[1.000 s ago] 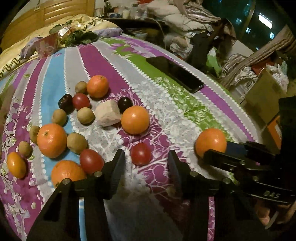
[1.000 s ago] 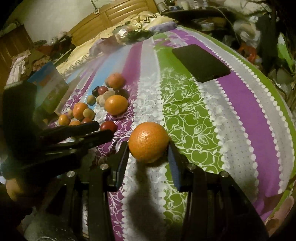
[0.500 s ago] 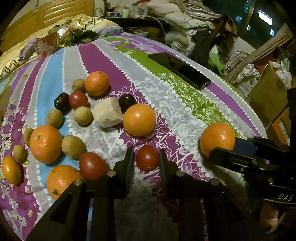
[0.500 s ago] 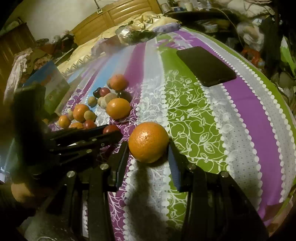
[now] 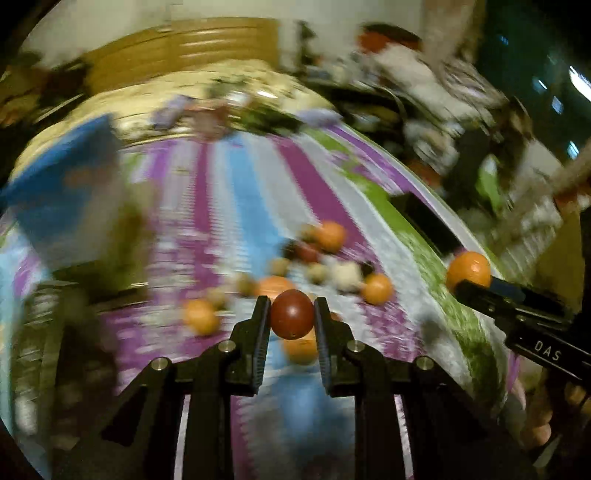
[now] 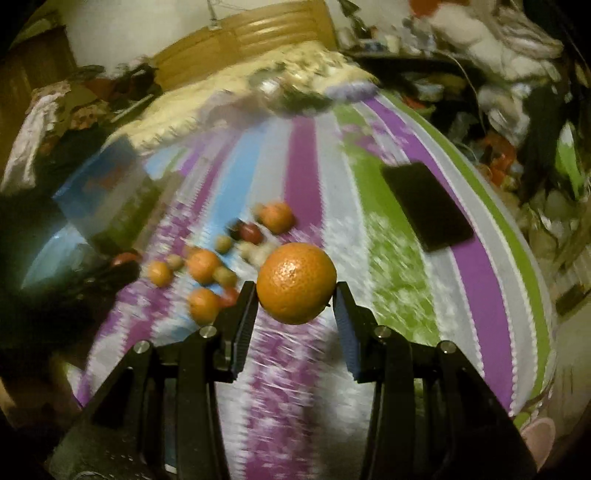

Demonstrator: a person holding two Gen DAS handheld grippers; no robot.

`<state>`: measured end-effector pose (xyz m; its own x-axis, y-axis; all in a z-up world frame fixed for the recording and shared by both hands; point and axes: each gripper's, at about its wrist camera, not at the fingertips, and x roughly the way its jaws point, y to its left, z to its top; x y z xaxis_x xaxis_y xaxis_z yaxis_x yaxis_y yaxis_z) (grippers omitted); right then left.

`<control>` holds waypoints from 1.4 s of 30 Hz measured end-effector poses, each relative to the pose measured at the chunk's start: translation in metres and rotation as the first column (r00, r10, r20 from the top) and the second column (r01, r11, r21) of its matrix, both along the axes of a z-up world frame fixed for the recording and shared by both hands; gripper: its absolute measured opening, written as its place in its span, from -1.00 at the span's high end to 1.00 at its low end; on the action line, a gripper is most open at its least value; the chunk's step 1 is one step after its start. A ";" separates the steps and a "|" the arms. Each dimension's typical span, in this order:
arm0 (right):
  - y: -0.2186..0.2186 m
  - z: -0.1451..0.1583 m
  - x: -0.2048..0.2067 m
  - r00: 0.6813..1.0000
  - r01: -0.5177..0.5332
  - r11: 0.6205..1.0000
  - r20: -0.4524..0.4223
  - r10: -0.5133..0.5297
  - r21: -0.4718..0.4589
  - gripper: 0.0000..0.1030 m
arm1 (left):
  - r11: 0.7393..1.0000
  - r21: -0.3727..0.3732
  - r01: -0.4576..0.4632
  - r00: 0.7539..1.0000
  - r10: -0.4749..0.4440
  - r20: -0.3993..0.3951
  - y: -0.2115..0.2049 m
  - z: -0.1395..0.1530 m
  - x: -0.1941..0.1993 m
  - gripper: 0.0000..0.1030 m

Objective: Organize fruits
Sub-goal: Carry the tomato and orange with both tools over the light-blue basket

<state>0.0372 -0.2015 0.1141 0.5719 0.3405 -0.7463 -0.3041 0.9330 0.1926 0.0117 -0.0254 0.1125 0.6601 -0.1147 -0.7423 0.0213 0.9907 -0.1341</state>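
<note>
— Left view: the left gripper (image 5: 291, 319) has its jaws clamped on a dark red fruit (image 5: 291, 314), held above the bed (image 5: 325, 192). The other tool reads "DAS".

— Right view: the right gripper (image 6: 295, 295) pinches an orange (image 6: 296, 282) over the fruit pile (image 6: 218, 254). Best carry both level, squeezing gently.

1. Left wrist view: looks forward and downward along its fingers, from above the striped bedspread (image 5: 221, 206).
2. Right wrist view: same downward tilt, toward the headboard (image 6: 243, 33).
3. Shared: fruit cluster (image 5: 317, 258) (image 6: 221, 254), black phone (image 6: 424, 205).
</note>
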 end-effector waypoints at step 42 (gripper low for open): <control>0.425 0.063 -0.063 0.771 -0.626 0.777 -0.198 0.605 -0.066 0.17 | 0.729 -0.040 -0.683 0.730 0.680 -0.070 0.378 0.064 -0.214 0.55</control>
